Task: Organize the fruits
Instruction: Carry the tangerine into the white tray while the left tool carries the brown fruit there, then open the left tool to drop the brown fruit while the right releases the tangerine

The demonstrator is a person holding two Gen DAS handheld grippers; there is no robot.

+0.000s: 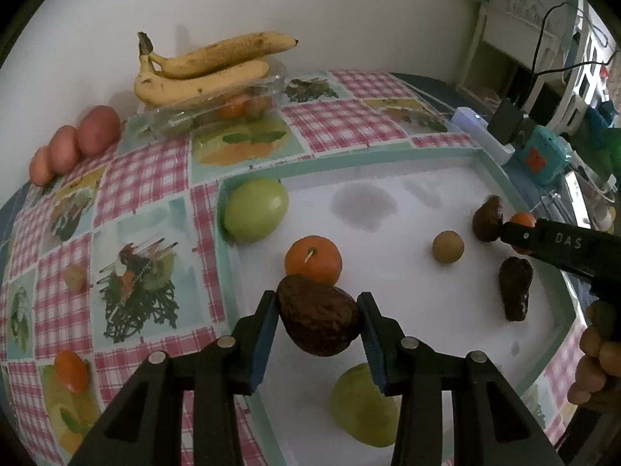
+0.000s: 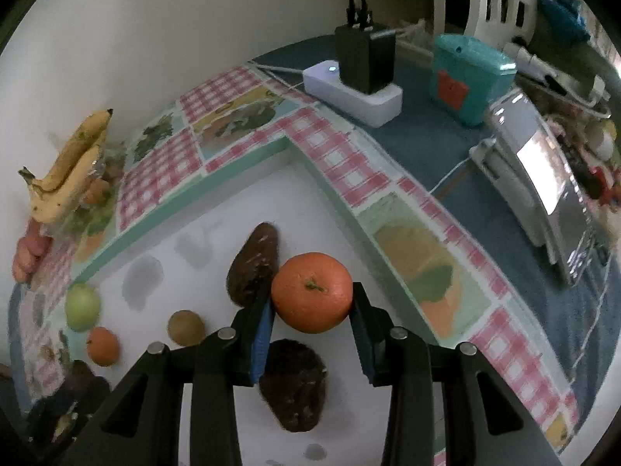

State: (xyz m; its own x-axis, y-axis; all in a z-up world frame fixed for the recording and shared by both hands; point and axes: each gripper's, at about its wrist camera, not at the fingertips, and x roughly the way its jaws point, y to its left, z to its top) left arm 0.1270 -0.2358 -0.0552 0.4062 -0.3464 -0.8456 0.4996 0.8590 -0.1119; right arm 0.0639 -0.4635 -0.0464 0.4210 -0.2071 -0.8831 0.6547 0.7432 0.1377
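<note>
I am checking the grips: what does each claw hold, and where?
Left claw holds a dark avocado across its middle. Right claw holds an orange by its two sides.

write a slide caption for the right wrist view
Right gripper holds an orange above the white tray, with two dark avocados lying beneath it.

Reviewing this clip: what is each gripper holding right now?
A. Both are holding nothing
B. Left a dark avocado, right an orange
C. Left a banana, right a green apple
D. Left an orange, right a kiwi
B: the left gripper clamps a dark avocado, the right gripper an orange.
</note>
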